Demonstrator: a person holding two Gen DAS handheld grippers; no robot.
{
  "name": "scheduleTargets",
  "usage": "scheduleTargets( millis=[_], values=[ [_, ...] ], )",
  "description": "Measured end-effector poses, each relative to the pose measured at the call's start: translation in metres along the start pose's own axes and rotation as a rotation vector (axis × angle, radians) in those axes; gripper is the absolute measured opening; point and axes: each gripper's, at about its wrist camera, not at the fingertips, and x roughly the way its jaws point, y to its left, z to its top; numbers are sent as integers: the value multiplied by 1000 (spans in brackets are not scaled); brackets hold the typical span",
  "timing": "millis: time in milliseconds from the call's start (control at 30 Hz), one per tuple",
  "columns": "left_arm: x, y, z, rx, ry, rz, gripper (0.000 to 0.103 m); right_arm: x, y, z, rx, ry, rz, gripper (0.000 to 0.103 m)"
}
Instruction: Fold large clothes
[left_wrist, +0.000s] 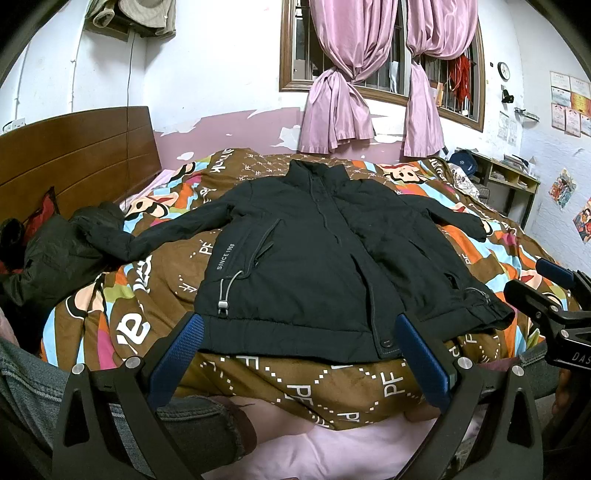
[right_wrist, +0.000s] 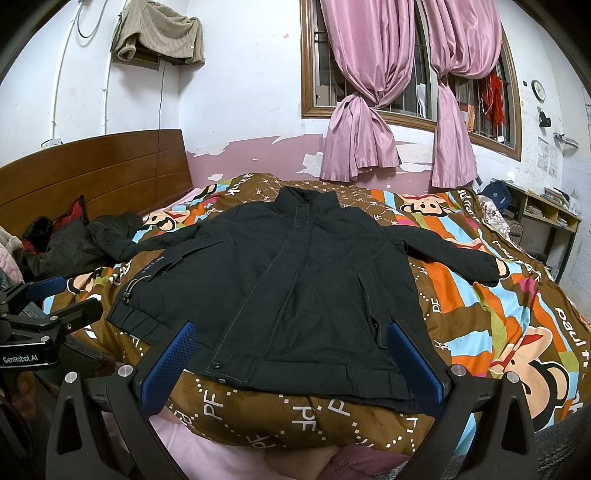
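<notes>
A black jacket (left_wrist: 306, 251) lies flat, front up, on the patterned quilt (left_wrist: 295, 384), collar toward the window and both sleeves spread out. The same jacket (right_wrist: 295, 280) fills the middle of the right wrist view. My left gripper (left_wrist: 299, 332) is open just before the jacket's hem, its blue pads (left_wrist: 181, 354) wide apart with nothing between them. My right gripper (right_wrist: 291, 339) is also open at the hem, holding nothing. The right gripper (left_wrist: 554, 291) shows at the right edge of the left wrist view; the left gripper (right_wrist: 55, 302) shows at the left edge of the right wrist view.
A wooden headboard (left_wrist: 74, 155) stands at the left, with a dark bundle of clothes (left_wrist: 48, 254) below it. Pink curtains (left_wrist: 354, 92) hang at the window behind the bed. A shelf unit (right_wrist: 546, 218) stands at the right. A pink sheet (left_wrist: 314, 454) shows under the quilt's near edge.
</notes>
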Motion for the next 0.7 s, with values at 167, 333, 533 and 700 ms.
scheduleTargets(
  millis=[167,333,533,700],
  values=[
    [0,0,0,-1,2,-1,101,0,2,1,1,0,0,103],
    [0,0,0,0,2,-1,101,1,4,3,1,1,0,103],
    [0,0,0,-1,4,-1,101,2,6,4,2,1,0,103],
    [0,0,0,-1,4,-1,101,2,8,5,2,2,0,103]
  ],
)
